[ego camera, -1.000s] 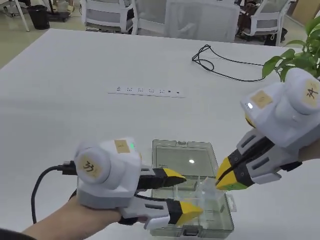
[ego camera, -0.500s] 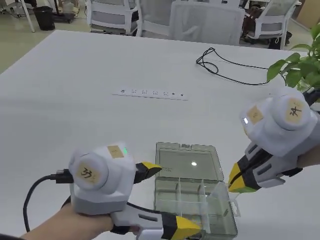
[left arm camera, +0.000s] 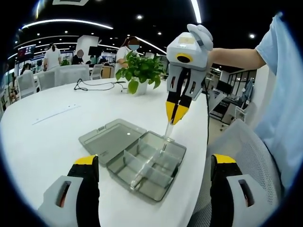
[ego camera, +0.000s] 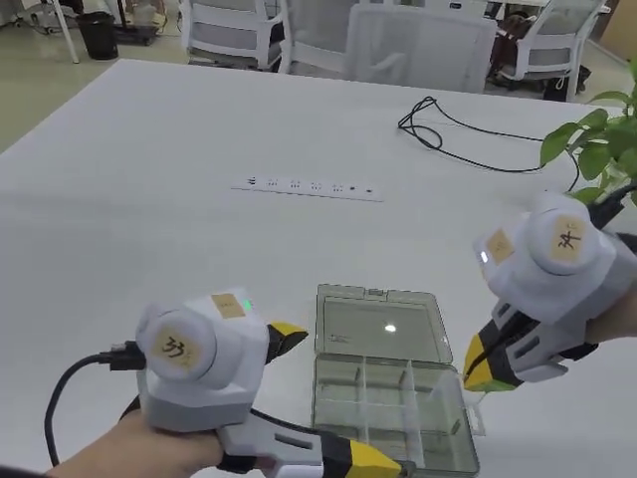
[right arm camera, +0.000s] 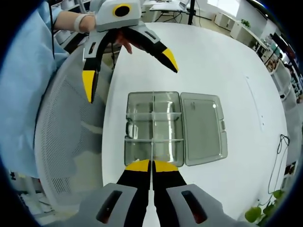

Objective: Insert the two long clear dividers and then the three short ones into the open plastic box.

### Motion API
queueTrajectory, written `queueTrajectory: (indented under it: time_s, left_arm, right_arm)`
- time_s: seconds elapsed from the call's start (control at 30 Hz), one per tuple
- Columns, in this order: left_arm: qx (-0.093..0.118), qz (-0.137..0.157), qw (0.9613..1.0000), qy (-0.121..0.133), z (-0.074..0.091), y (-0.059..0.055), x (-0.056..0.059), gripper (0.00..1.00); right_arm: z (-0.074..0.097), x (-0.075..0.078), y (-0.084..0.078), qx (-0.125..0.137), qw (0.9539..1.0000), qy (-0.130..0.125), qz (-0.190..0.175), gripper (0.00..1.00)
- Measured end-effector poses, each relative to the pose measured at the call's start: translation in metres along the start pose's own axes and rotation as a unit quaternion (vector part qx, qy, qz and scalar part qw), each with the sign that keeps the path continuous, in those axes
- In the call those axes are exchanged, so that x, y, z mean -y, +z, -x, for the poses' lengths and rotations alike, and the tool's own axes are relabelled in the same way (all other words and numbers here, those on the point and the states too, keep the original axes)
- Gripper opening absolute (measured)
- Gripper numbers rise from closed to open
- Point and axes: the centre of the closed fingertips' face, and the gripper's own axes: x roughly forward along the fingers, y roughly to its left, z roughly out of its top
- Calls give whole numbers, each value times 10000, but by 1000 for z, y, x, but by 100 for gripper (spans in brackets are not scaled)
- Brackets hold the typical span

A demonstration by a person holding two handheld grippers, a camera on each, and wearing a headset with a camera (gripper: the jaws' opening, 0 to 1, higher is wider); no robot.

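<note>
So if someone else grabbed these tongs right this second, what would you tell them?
Left tongs: open, holding nothing, beside the open box.
Right tongs: shut on a clear divider, with its lower end at the box's edge.
Done: several other dividers already stand in the box; the exact count is hard to tell.
To do: seat the held one, then check that two long and three short are in.

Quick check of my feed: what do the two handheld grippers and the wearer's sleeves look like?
Both the left gripper and right gripper have rounded white housings, black jaws with yellow tips, and tan stickers with handwritten marks; the left's reads 33. A black cable plugs into the left one. The person wears a light blue short-sleeved top.
</note>
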Motion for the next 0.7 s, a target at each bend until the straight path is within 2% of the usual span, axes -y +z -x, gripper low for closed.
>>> queueTrajectory:
  time_s: [0.7]
  left_arm:
    - [-23,127,9999,76,8,-8,-4,98]
  right_arm:
    - [-20,4,-3,-146,9998,89,53,2]
